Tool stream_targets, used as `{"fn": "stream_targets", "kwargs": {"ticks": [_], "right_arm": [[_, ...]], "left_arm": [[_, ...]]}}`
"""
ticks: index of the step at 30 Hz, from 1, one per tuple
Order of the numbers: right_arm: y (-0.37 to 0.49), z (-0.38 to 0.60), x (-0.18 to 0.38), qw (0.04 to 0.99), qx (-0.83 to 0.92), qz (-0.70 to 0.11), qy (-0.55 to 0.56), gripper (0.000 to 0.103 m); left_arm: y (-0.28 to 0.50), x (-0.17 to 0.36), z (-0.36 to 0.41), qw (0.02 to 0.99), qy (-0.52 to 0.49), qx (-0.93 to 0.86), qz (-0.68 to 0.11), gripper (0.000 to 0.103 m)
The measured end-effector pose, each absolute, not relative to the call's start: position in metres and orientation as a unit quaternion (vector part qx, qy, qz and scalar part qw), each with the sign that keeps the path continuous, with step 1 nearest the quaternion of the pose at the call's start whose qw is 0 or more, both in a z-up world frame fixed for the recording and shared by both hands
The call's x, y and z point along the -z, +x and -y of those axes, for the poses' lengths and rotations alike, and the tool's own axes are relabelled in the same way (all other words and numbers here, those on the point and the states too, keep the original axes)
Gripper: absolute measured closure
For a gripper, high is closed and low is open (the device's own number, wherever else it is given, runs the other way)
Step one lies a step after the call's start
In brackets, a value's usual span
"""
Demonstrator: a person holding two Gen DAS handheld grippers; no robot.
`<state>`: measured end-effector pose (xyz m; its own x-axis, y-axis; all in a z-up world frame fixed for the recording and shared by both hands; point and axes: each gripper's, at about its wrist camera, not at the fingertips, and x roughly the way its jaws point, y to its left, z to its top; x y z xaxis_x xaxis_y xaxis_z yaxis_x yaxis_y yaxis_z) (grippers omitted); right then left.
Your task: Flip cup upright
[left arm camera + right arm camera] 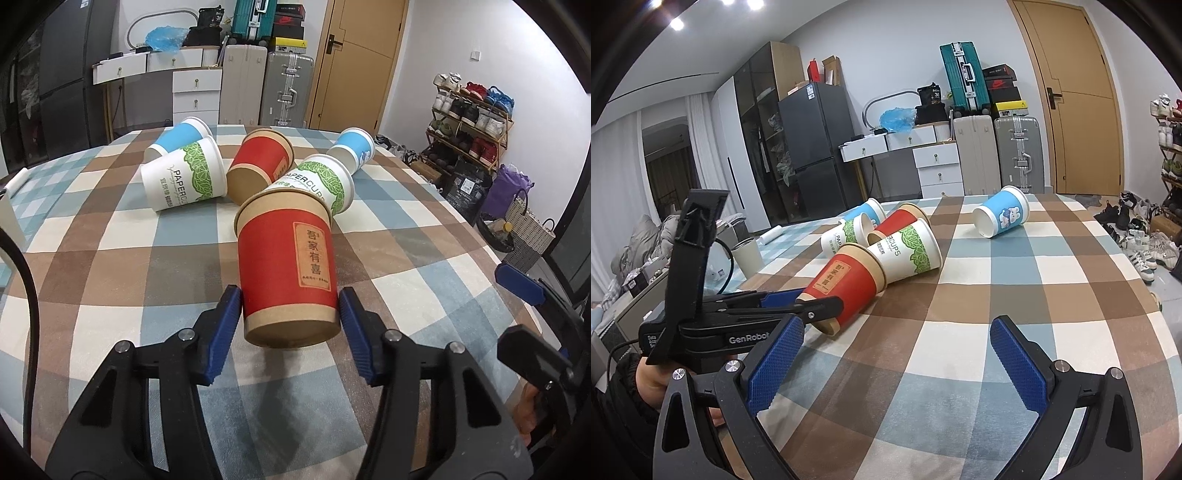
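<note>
Red cup (287,273) lies on its side, base end between the left gripper (290,321) pads; left pad touches, right pad just beside, grip not certain. Beyond it: green-print cups (184,179), blue cups (352,147). Right gripper (897,365) spread wide over checked tablecloth (1015,280), holding nothing.

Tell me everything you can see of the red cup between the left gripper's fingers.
The red cup is paper by its look, a red wrap with kraft-brown bands at rim and base and a tan label of Chinese characters. It lies on its side on the checked tablecloth, base toward the left gripper, whose blue pads flank the base end. Its rim touches a green-leaf white cup.
</note>
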<state>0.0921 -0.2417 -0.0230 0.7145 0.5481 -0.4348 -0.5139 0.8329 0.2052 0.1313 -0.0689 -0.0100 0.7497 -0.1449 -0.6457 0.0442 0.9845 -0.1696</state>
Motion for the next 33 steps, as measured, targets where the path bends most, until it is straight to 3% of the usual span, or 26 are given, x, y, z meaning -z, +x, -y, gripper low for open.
{"fn": "stream_targets", "kwargs": {"ticks": [19, 33], "right_arm": [[0.075, 0.215, 0.024, 0.919, -0.315, -0.237, 0.000, 0.000], [0.078, 0.214, 0.026, 0.917, -0.318, -0.242, 0.000, 0.000]], "left_arm": [[0.049, -0.013, 0.043, 0.951, -0.086, 0.024, -0.298, 0.051], [-0.005, -0.010, 0.060, 0.948, -0.095, 0.034, -0.301, 0.051]]}}
